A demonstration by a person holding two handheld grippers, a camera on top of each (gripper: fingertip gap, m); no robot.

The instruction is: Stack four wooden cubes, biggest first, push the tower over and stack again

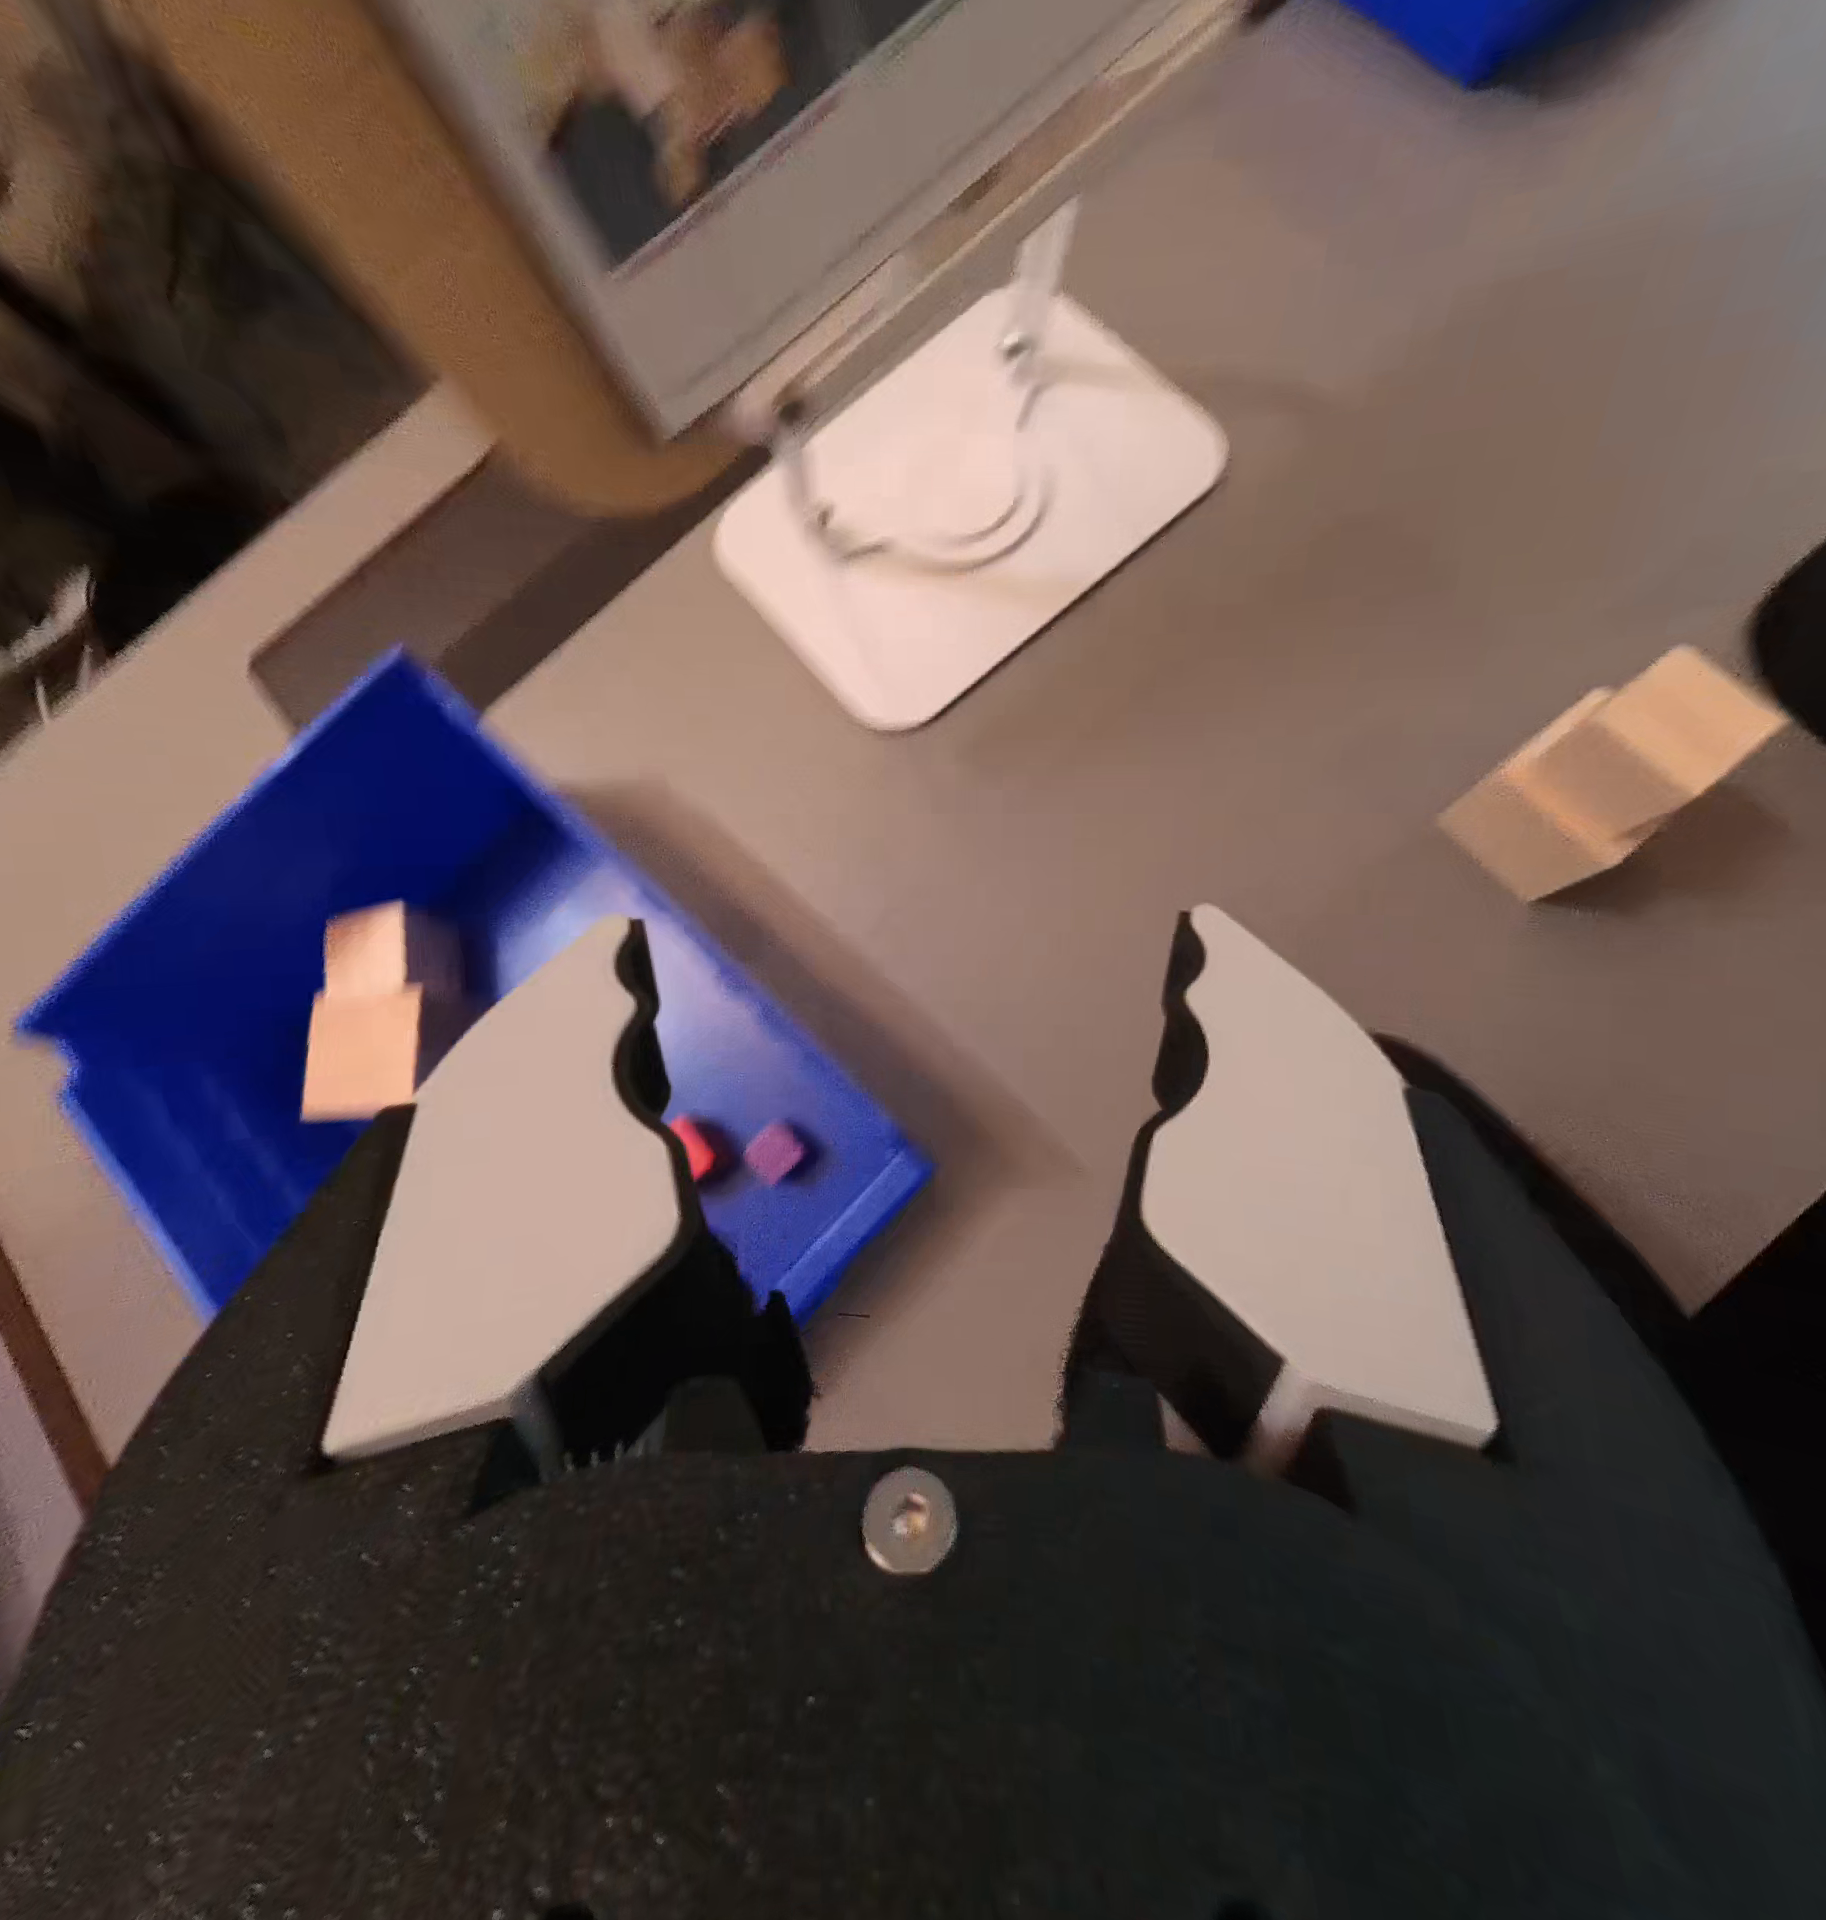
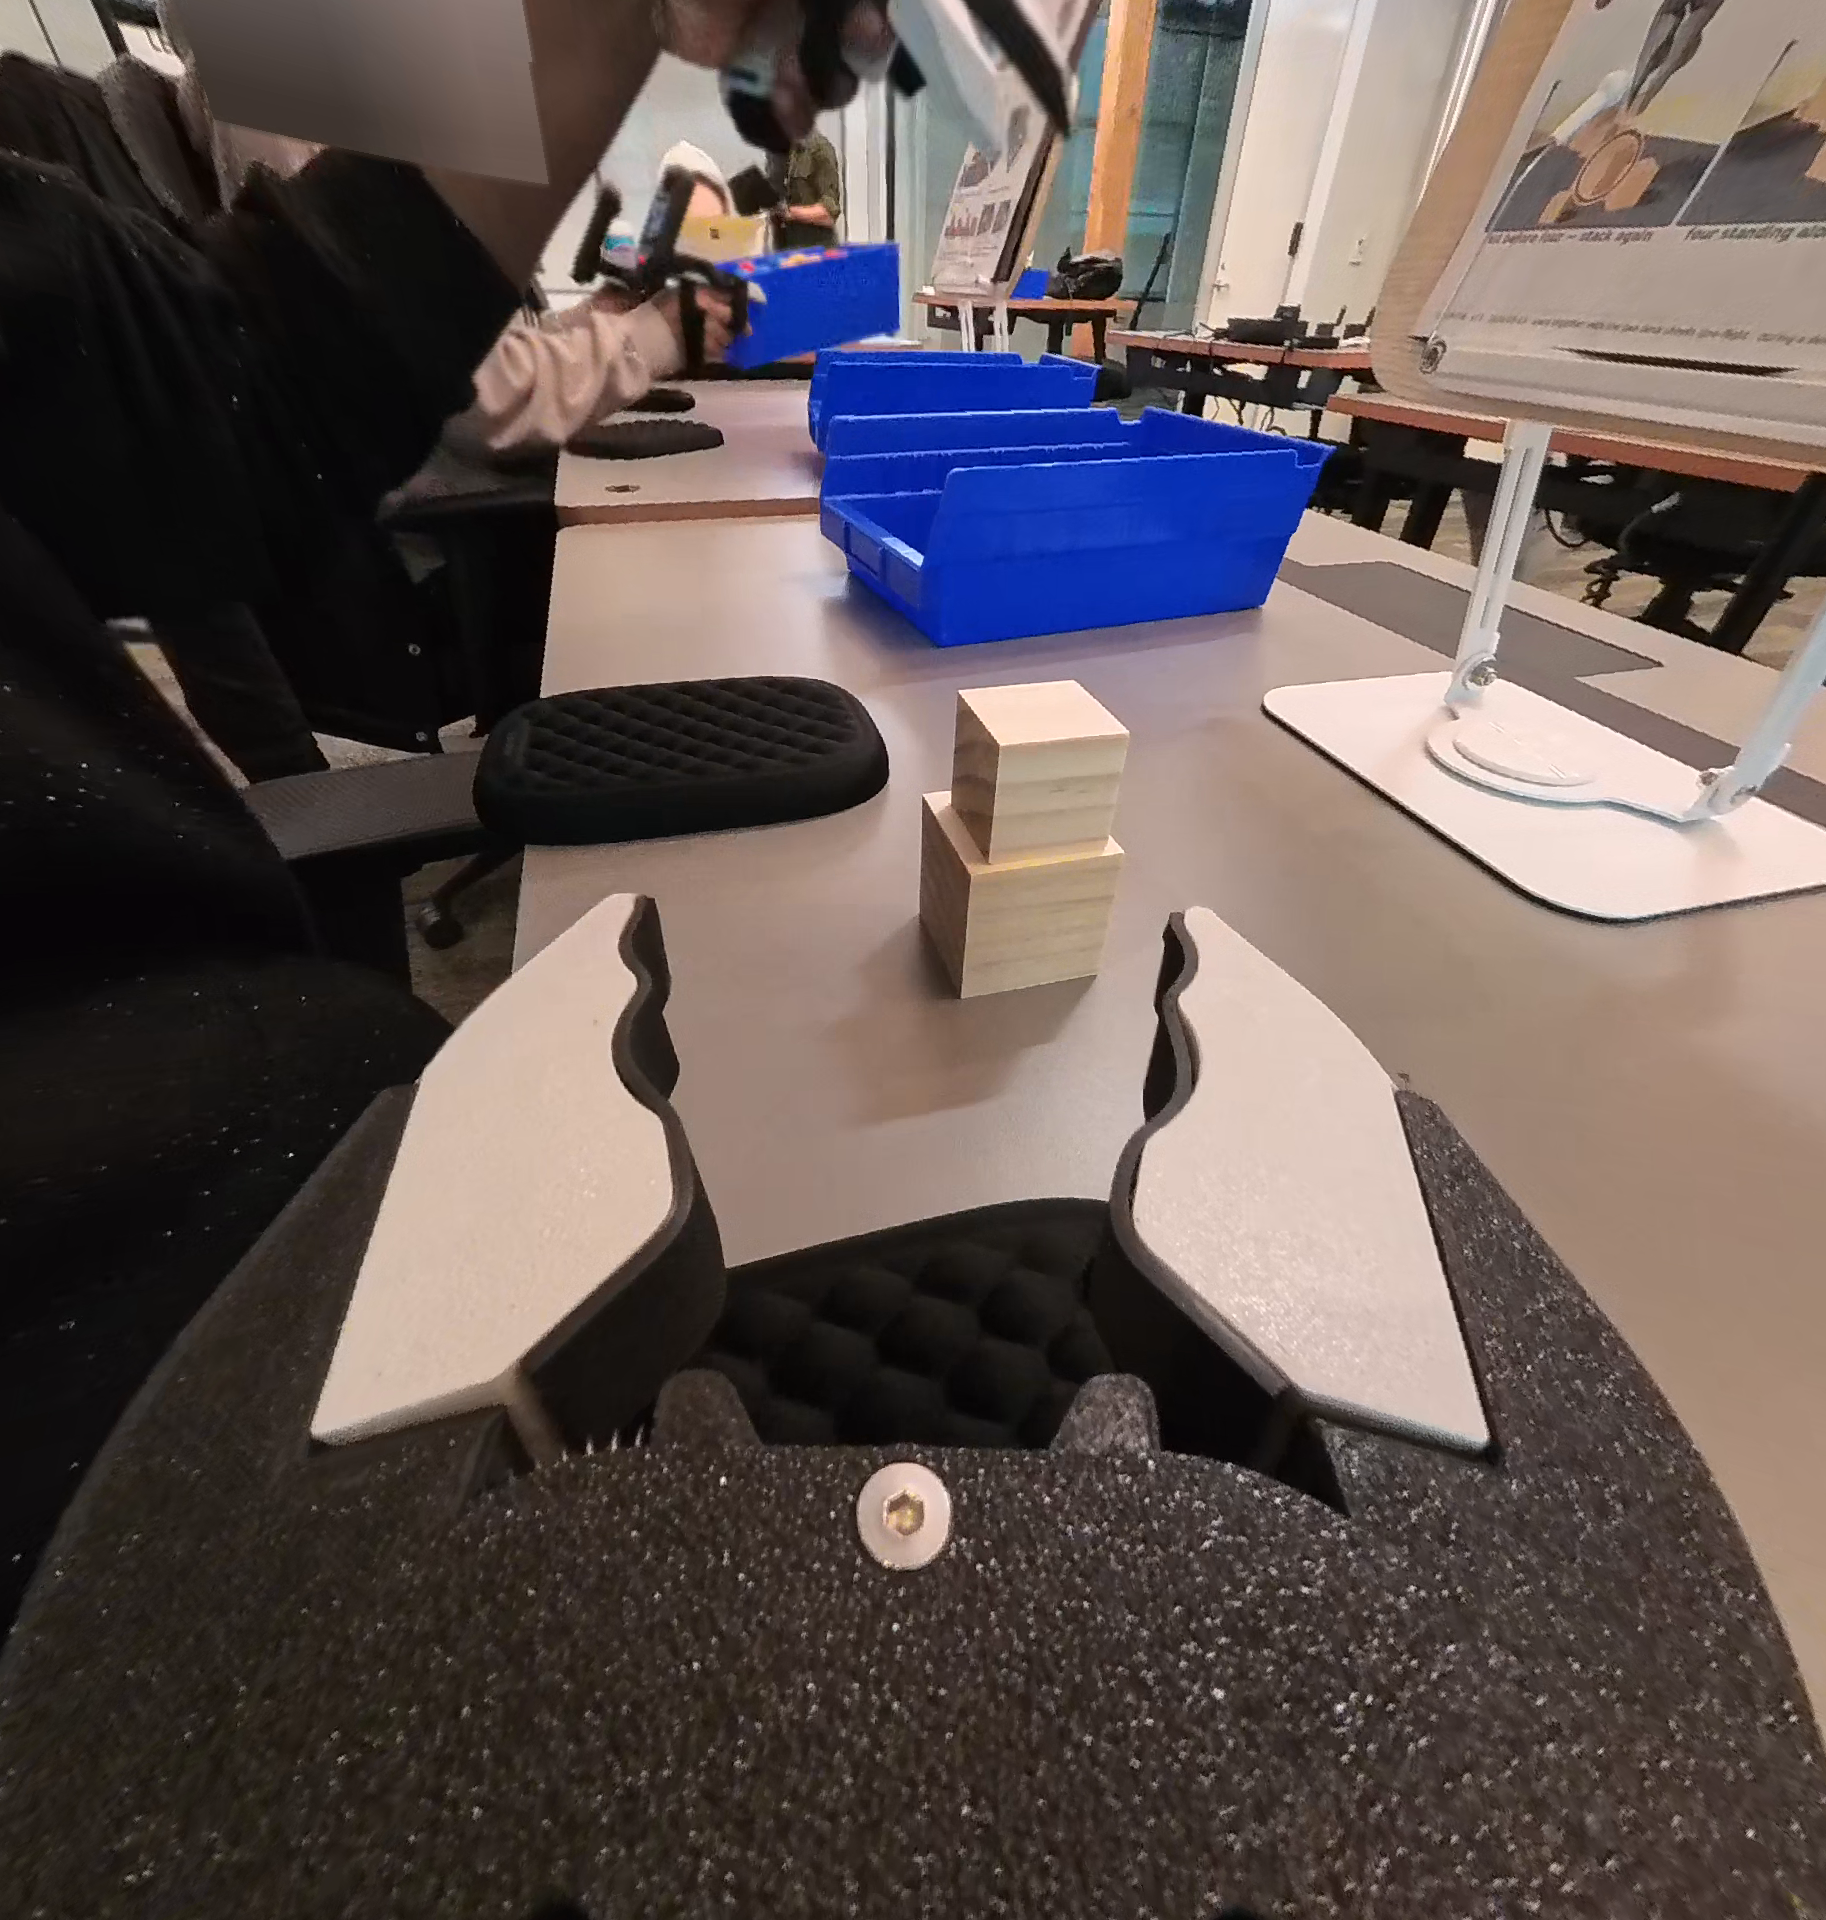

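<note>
Left gripper (image 1: 909, 925) is spread wide w/ nothing in it, hanging over the grey table (image 1: 992, 883). Blue bin (image 1: 265, 935) sits lower left of frame w/ wood blocks (image 1: 363, 1013) plus a red (image 1: 693, 1148) and purple cube (image 1: 774, 1151) inside.

Right gripper (image 2: 914, 920) is also wide apart and bare. A two-block wooden stack (image 2: 1023, 842) stands mid-frame just past its tips, not touching. Black armrest pad (image 2: 680, 753) to the left, white stand base (image 2: 1574, 800) on the right.

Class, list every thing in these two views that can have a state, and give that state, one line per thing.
left gripper: open, holding nothing, above the table.
right gripper: open, holding nothing, short of the stack.
smaller wooden block: stacked upright on the larger one.
larger wooden block: standing on the table.
nearest blue bin: open-topped, holding wooden blocks and small coloured cubes.
</note>
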